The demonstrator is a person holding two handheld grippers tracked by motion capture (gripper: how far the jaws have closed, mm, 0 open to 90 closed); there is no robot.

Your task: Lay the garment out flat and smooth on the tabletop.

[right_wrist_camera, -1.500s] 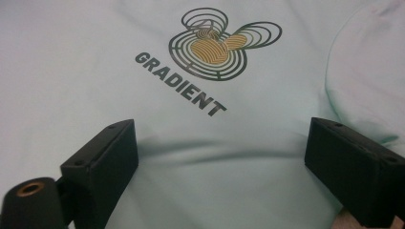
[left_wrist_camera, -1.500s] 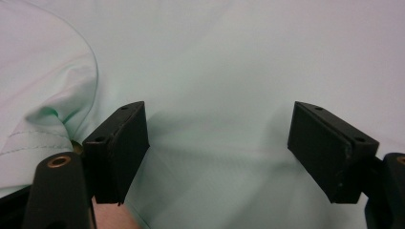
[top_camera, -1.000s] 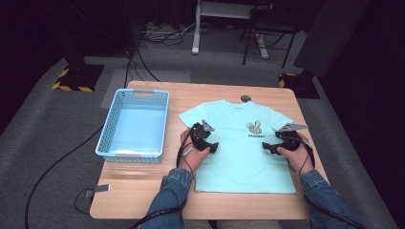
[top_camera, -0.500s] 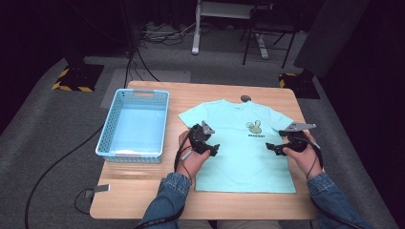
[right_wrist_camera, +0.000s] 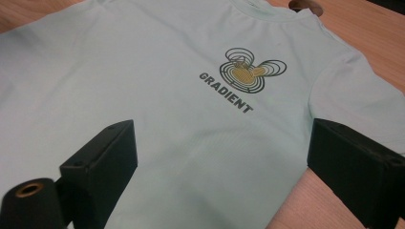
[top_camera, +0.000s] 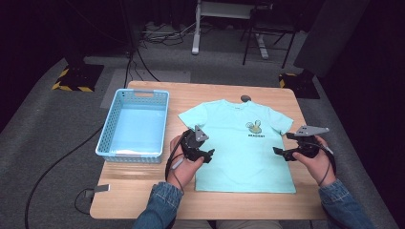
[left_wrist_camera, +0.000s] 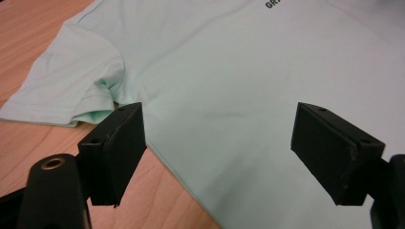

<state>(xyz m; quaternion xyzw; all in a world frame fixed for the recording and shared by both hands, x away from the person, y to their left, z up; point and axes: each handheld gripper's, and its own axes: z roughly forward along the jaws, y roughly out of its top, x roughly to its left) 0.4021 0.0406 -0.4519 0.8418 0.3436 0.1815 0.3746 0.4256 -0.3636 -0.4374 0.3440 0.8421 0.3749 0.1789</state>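
A mint-green T-shirt (top_camera: 239, 143) with a "GRADIENT" print (right_wrist_camera: 224, 95) lies spread flat, front up, on the wooden table (top_camera: 143, 191). My left gripper (top_camera: 206, 155) hovers over the shirt's left side edge below the sleeve (left_wrist_camera: 81, 90). In the left gripper view its jaws (left_wrist_camera: 217, 138) stand wide apart with nothing between them. My right gripper (top_camera: 282, 152) hangs over the shirt's right edge, pointing inward. In the right gripper view it (right_wrist_camera: 219, 157) is open too and grips no cloth.
A light blue plastic basket (top_camera: 107, 138) stands on the table's left part. A small dark round object (top_camera: 245, 98) sits at the far edge just beyond the collar. Cables and stand legs lie on the floor behind the table.
Both grippers have lifted off the shirt. The right one has shifted out to the right edge, the left one slightly back toward the person. The shirt lies as before.
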